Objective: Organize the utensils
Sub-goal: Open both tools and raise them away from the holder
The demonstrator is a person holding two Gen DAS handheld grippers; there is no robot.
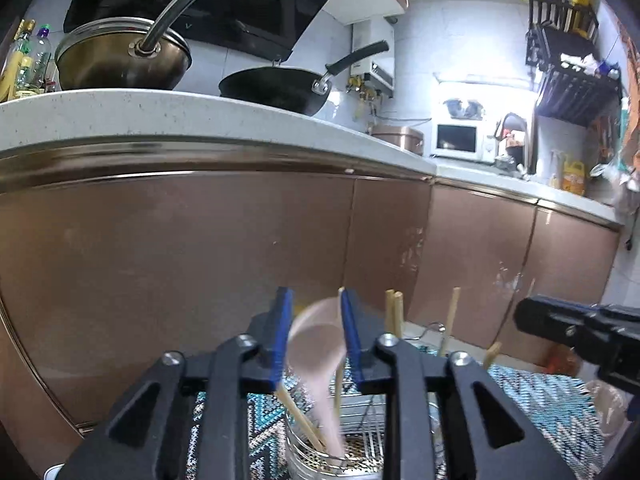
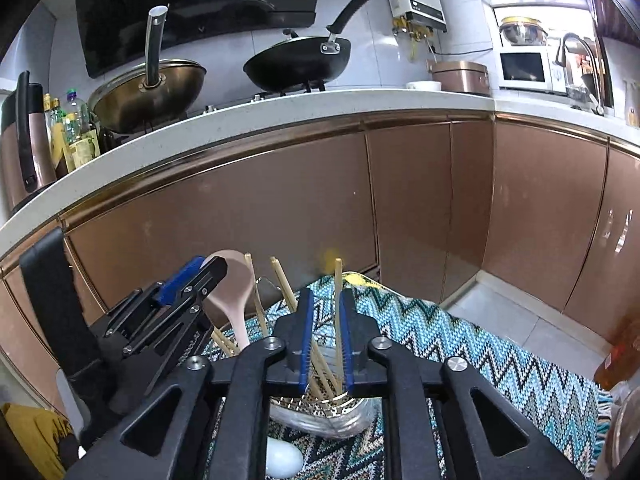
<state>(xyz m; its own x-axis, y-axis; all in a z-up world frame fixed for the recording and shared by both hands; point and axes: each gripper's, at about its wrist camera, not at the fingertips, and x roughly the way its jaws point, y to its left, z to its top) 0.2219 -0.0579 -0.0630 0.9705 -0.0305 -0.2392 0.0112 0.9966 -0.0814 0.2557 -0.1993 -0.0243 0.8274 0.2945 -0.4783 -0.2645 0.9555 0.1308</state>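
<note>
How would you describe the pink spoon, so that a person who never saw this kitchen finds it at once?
Look below the brown cabinet doors, at the zigzag-patterned cloth with a metal utensil holder on it. The pink spoon stands in that holder, bowl end up, beside the left gripper. It is the only broad, pink thing among thin wooden chopsticks.

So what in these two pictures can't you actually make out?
- Pink spoon: motion-blurred in the left wrist view, so whether the left claw grips it is unclear.
- Metal utensil holder: its base is hidden behind the right claw body in the right wrist view.
- White rounded object: cut off by the bottom edge and the claw frame.
- Bottle labels: too small to read.
</note>
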